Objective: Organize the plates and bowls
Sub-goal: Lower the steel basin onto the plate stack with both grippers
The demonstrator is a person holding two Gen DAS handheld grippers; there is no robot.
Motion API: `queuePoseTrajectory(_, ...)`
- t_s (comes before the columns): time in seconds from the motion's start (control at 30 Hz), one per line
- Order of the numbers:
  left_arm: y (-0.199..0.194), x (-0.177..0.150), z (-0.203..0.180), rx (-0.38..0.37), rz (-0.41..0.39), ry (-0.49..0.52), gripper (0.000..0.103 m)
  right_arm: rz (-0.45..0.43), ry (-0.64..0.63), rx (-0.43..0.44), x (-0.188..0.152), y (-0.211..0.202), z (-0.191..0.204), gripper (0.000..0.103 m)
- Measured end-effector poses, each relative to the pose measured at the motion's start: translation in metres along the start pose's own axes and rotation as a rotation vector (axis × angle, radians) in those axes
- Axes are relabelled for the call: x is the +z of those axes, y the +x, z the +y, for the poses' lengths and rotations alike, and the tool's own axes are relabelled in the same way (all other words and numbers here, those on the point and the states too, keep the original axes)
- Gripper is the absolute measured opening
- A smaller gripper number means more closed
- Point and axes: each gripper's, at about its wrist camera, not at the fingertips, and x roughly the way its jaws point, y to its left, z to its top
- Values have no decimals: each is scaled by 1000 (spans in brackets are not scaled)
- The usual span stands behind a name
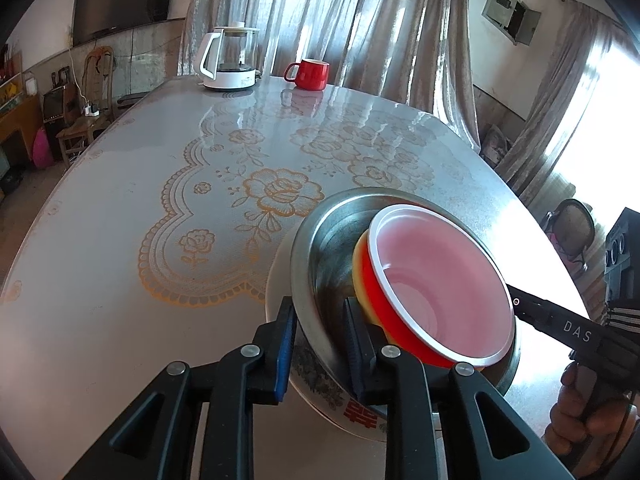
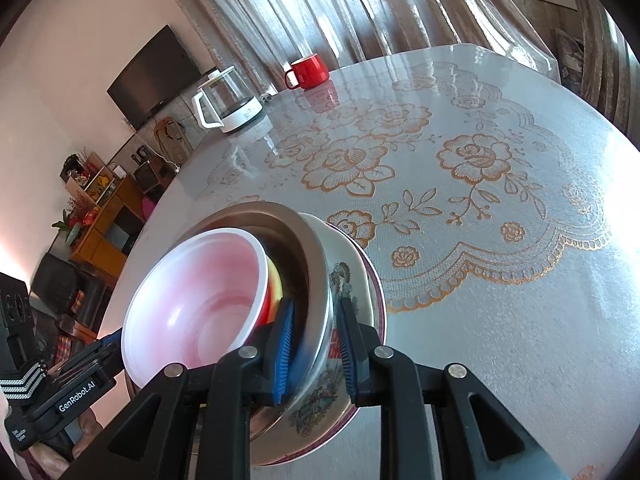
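My left gripper (image 1: 320,344) and right gripper (image 2: 314,354) each clamp the steel bowl's (image 1: 320,256) rim — red bowl (image 1: 440,280) nested inside, yellow one mostly hidden; patterned plate (image 2: 320,400) beneath, table (image 1: 120,200) contact unclear.

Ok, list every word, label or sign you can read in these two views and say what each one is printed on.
"DAS": white letters on the right gripper's body.
"GenRobot.AI": white print on the left gripper's body.
Red character on the patterned bowl: partly hidden by the fingers, unreadable.
Small mark on the white kettle base: too small to read.
Red mug: no legible text.
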Motion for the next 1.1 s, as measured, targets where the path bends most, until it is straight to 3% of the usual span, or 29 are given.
queuePoseTrajectory(1.1,-7,-8,-4,28,-33,13,27,-38,-38,5,-10,-13,7,18)
